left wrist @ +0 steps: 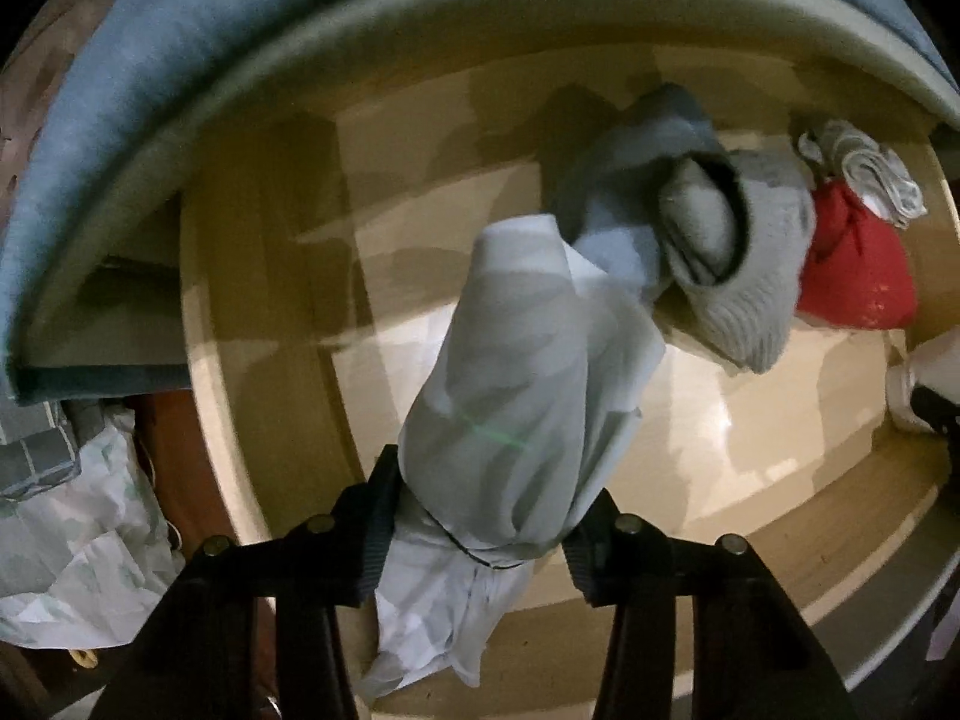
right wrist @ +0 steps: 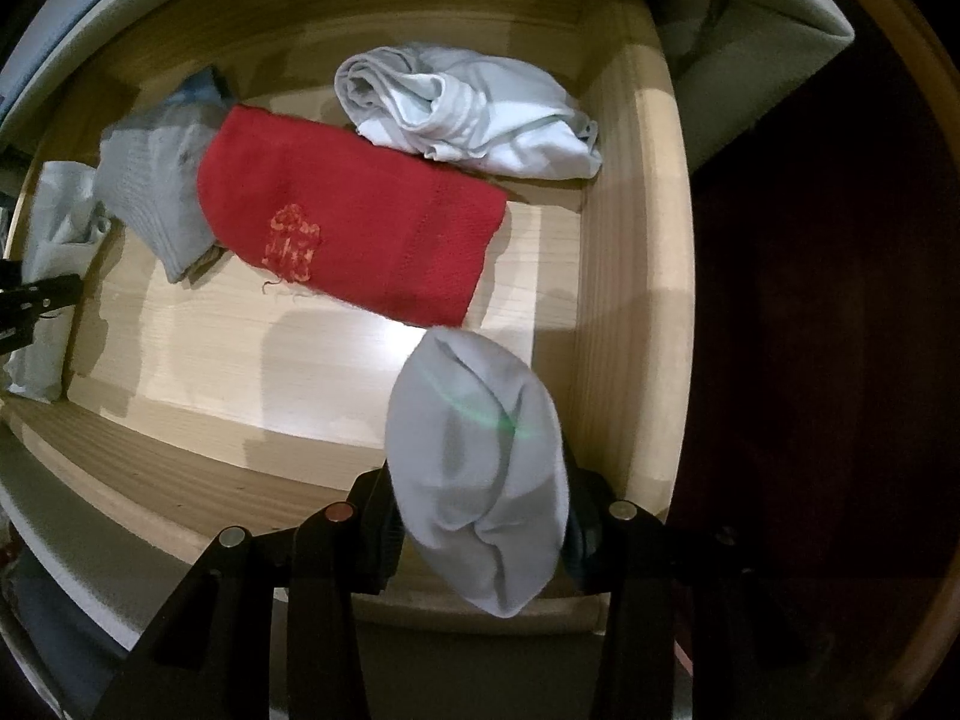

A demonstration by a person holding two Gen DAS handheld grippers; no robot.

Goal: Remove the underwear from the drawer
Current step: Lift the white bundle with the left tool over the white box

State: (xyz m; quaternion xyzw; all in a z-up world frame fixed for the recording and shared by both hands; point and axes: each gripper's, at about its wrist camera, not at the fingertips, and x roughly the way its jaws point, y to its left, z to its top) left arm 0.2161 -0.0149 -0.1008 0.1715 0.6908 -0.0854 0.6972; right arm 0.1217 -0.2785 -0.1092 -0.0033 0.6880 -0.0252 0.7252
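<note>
A bedroom in a home, seen from above an open wooden drawer (right wrist: 624, 276) of pale, unpainted boards. Loose clothing lies on its floor: a red knitted sock (right wrist: 360, 228) with orange stitching, a grey ribbed sock (right wrist: 156, 192) to its left, and a rolled white garment (right wrist: 468, 114) at the far side. A padded edge in blue fabric (left wrist: 120, 138), like that of an upholstered bed frame, curves over the drawer's far side. Crumpled pale printed bedding (left wrist: 78, 546) lies to the left, and dark brown flooring (right wrist: 810, 330) shows to the right.
</note>
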